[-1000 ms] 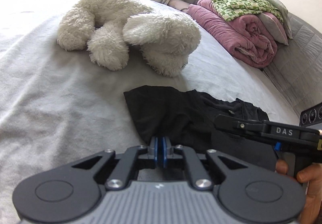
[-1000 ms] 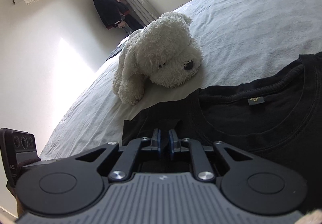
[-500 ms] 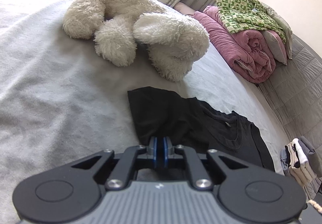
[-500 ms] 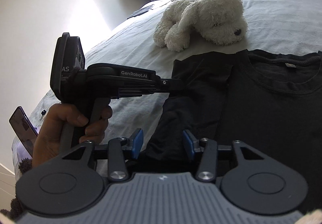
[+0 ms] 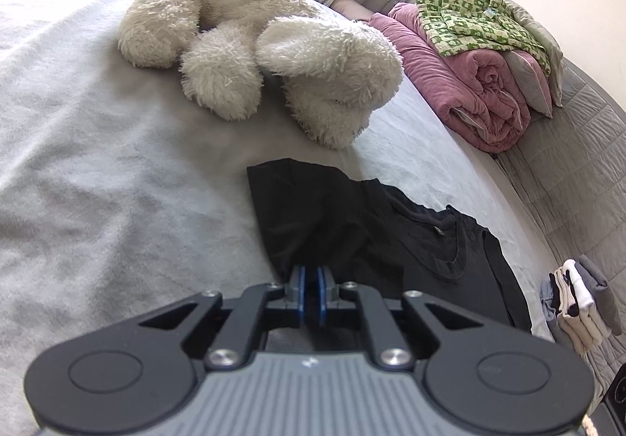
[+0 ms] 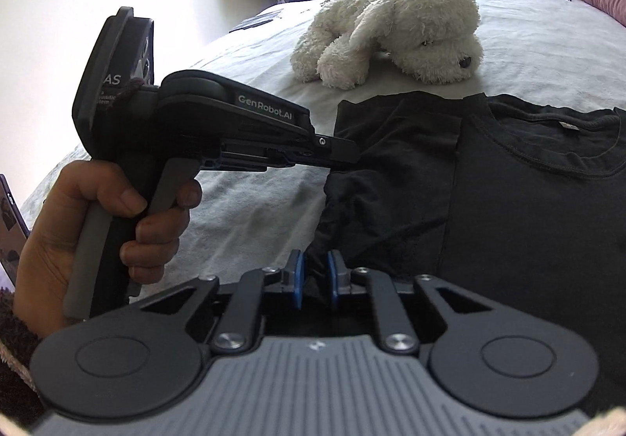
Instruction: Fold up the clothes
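Bed (image 5: 117, 201) bears black T-shirt (image 6: 508, 220), right gripper (image 6: 314, 279) closing on its edge.

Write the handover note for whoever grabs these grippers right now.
Left gripper: shut on the black T-shirt's left edge, near the sleeve.
Right gripper: fingers closing on a bunch of the same edge, lower down; cloth is between them.
T-shirt lies on the bed, collar toward the plush dog. Its left sleeve is turned in over the body.
Done: first sleeve fold started.
Left: probably carry this side across, then the other side, then fold lengthwise.
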A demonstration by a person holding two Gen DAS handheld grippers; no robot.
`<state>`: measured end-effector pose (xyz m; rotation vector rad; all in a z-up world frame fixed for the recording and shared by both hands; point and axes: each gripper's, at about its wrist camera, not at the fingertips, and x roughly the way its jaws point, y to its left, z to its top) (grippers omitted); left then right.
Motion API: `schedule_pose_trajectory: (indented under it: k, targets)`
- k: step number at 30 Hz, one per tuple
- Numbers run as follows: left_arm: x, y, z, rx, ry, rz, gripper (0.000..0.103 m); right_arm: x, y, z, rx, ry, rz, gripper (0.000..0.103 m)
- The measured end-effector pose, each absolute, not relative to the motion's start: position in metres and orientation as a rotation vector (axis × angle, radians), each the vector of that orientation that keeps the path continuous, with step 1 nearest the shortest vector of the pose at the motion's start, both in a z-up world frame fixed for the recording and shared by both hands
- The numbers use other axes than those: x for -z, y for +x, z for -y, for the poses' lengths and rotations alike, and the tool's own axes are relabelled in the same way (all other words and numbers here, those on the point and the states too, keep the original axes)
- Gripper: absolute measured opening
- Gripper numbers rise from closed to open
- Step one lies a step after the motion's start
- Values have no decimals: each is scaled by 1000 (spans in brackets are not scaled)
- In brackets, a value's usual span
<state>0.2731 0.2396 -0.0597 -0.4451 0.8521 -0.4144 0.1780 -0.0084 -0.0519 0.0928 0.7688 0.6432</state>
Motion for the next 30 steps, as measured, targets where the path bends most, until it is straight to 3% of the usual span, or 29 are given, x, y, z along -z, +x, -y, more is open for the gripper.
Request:
schedule_pose_trajectory:
  k: [7, 13, 15, 17, 30]
  targets:
    - [48, 268, -249, 399, -467, -794, 7, 46, 178, 3, -694, 135, -747, 8]
    - [41, 264, -251, 526, -515, -747, 7, 54, 175, -3, -754, 161, -740, 18]
    - [41, 262, -247, 558, -508, -745, 7, 52, 175, 1, -799, 202, -737, 35]
    - [41, 262, -240, 579, -488, -752, 7, 49, 175, 8, -841, 263, -736, 40]
    - [48, 257, -215, 638, -393, -803, 7, 51, 208, 89, -605, 502, -669, 40]
